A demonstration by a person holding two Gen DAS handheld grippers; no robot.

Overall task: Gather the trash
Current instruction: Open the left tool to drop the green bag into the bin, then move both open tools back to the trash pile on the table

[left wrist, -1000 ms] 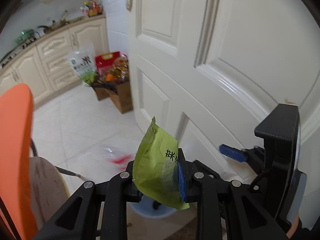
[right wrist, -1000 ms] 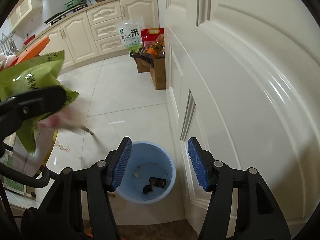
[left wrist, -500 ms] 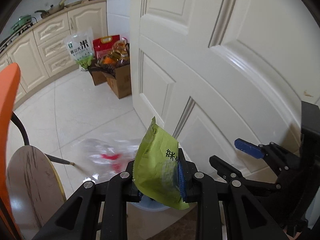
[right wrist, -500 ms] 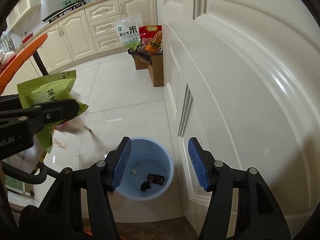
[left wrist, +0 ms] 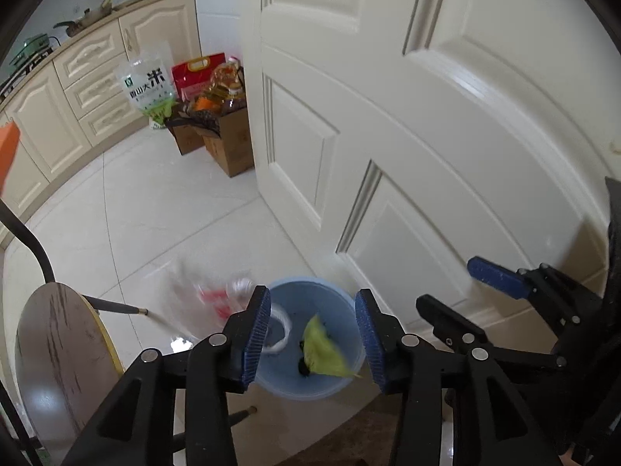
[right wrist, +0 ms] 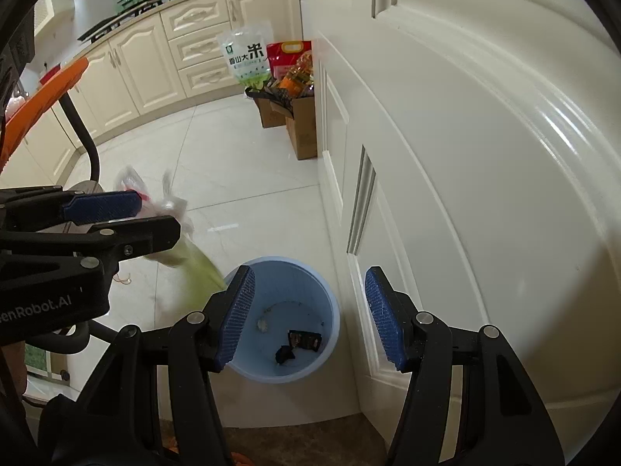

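Where half a second earlier the left gripper (left wrist: 312,334) had been clamped on the green wrapper (left wrist: 324,351), its jaws had just been opening and now stood apart with nothing between them. The wrapper was loose, blurred by motion. In the left wrist view it showed against the inside of the blue bin (left wrist: 310,295), beside the dark scraps at the bottom; in the right wrist view it was a green smear (right wrist: 194,268) just outside the near-left rim of the bin (right wrist: 330,310), below the left gripper (right wrist: 116,217). Judging from both, it was falling toward the bin's mouth, so this piece of trash looked as good as collected, though whether it had cleared the rim could not be settled.

The right gripper (right wrist: 306,314) hung above the bin with its jaws apart and empty, as it had a second before.

A clear plastic bag with red print (left wrist: 209,299) was smeared beyond the bin's left rim; whether it hung from something, drifted or lay on the floor (left wrist: 174,213) could not be told, nor what the white loop (left wrist: 281,330) at the bin's left wall was. The bin's near wall was cut off by the gripper fingers (left wrist: 254,334) in both views. The door (left wrist: 427,136) stood just right of the bin.
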